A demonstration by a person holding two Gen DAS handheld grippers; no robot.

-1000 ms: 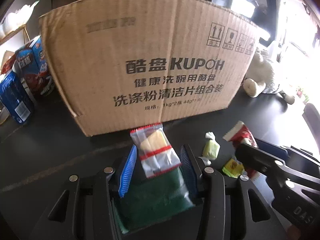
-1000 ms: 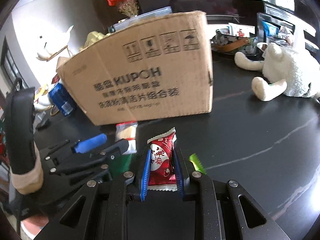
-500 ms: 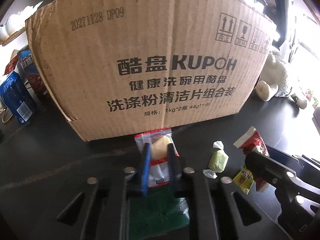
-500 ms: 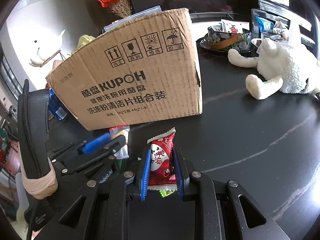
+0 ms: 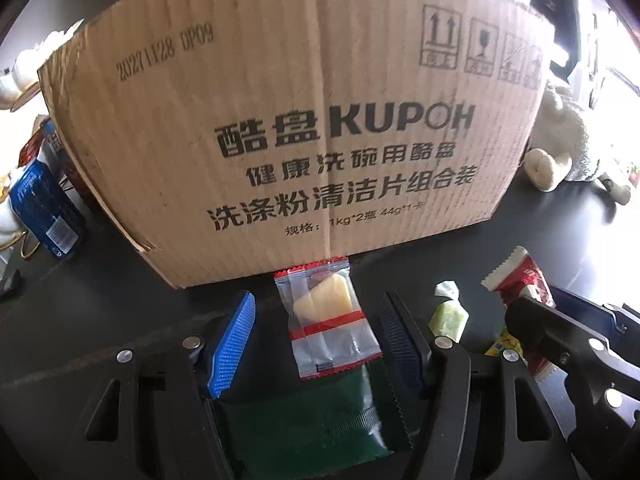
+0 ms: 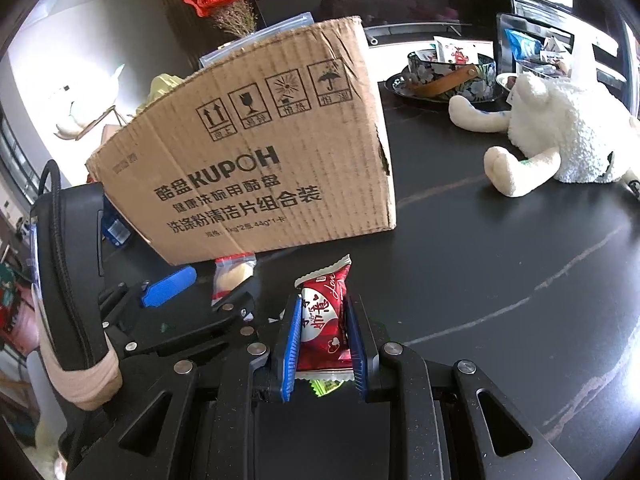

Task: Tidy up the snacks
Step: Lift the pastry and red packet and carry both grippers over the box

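Note:
A clear red-trimmed packet (image 5: 326,320) with a yellow pastry lies on the dark table against the cardboard box (image 5: 300,120), its near end resting on a dark green packet (image 5: 304,420). My left gripper (image 5: 317,304) straddles it; its jaws are opening, the blue pads stand clear of the packet on both sides. In the right wrist view my right gripper (image 6: 324,308) is shut on a red snack packet (image 6: 324,316) held upright. The left gripper (image 6: 200,292) and the clear packet (image 6: 232,276) sit just left of it, in front of the box (image 6: 260,160).
A pale green candy (image 5: 448,316) and a yellow wrapper (image 5: 500,346) lie between the two grippers. A blue can (image 5: 44,208) stands left of the box. A white plush toy (image 6: 560,136) and a patterned bowl (image 6: 440,76) sit at the right rear.
The left jaws closed on the clear packet, then opened wide again; the packet lies free between them. The left gripper came nearer the box. The right gripper kept its grip.

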